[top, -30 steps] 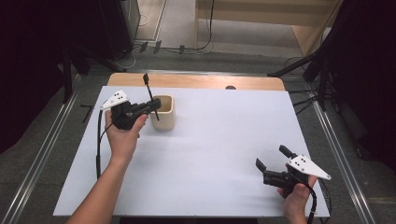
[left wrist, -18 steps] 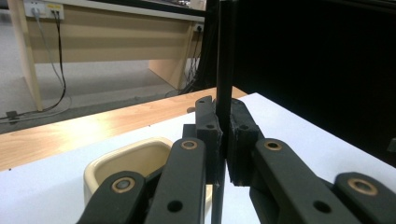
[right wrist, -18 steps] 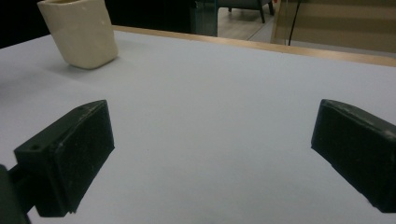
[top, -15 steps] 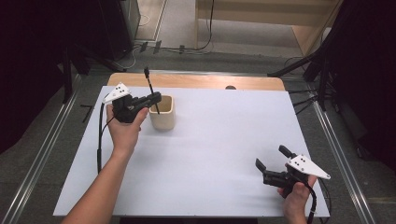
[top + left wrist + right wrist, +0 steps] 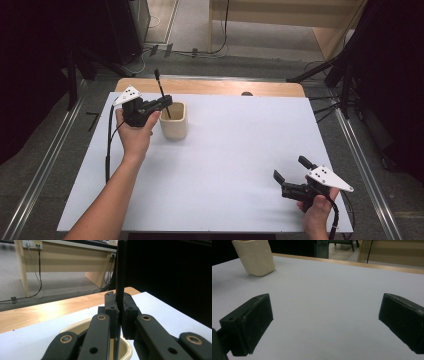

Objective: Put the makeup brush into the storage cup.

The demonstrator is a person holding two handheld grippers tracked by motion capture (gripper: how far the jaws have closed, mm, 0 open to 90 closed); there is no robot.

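A cream square cup stands on the white table at the back left; its side also faces the right gripper view. My left gripper hovers just over the cup's rim, shut on a thin black stick that stands nearly upright with its lower end inside the cup. In the left gripper view the stick runs up between the two pressed pads, with the cup's rim below. My right gripper rests near the front right corner, jaws wide open with nothing between them.
A wooden strip borders the table's far edge. Metal rails run along both sides of the table. Cables trail across the floor beyond, and a wooden desk stands at the back.
The left hand has edged a little toward the cup with the stick, which now stands steeper. The right hand has stayed still.
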